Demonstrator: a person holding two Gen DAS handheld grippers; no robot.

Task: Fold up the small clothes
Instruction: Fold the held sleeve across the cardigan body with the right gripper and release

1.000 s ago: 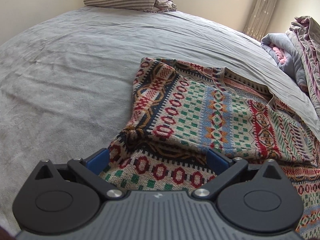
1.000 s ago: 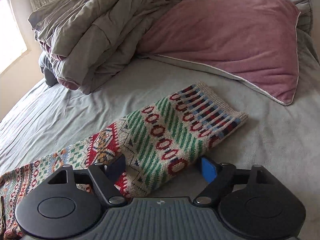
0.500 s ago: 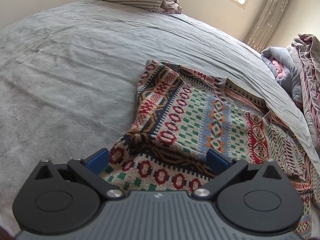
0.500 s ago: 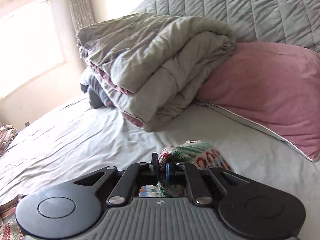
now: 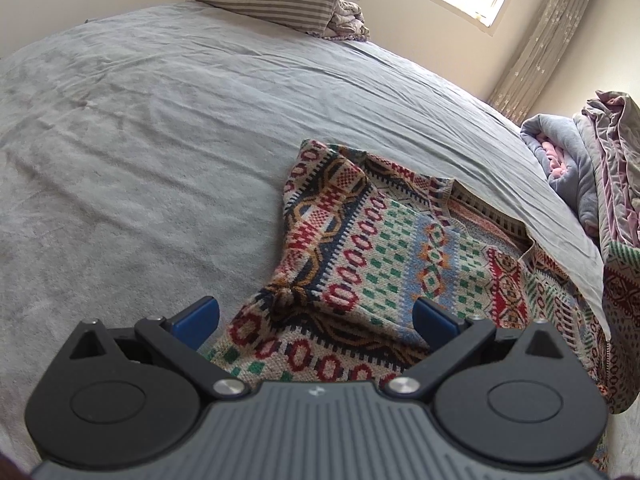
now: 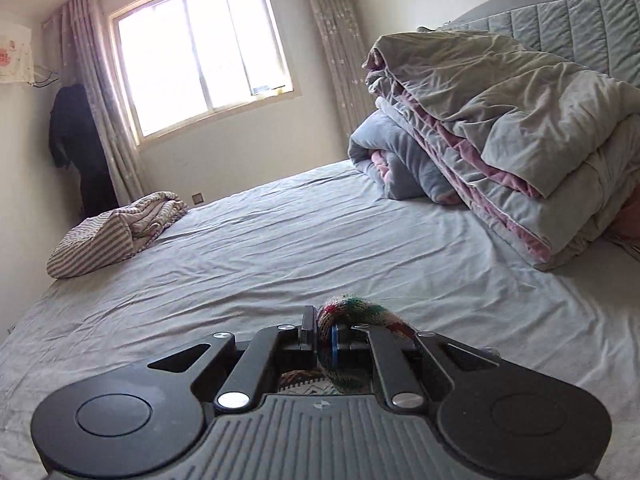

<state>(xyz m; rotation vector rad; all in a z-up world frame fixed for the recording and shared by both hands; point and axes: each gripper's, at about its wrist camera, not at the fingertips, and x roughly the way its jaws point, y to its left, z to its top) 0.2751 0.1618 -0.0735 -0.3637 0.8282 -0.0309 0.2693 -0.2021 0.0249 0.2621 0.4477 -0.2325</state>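
Note:
A patterned knit sweater point(image 5: 384, 264) in red, green, blue and cream lies on the grey bed sheet point(image 5: 160, 140). My left gripper point(image 5: 316, 318) is open and hovers low over the sweater's near edge, its blue pads on either side of the knit. My right gripper point(image 6: 325, 334) is shut on the sweater's sleeve point(image 6: 360, 310) and holds it lifted above the bed. In the left wrist view the lifted sleeve point(image 5: 622, 300) hangs at the right edge. Most of the sweater is hidden in the right wrist view.
A striped folded blanket point(image 5: 276, 4) lies at the bed's far corner; it also shows in the right wrist view point(image 6: 116, 232). A pile of grey and pink quilts point(image 6: 500, 132) stands by the padded headboard point(image 6: 560, 24). A window point(image 6: 200, 48) with curtains is behind.
My right gripper has closed on the sleeve end and lifted it off the bed, swinging to face the window. My left gripper stayed open and tilted up slightly over the sweater.

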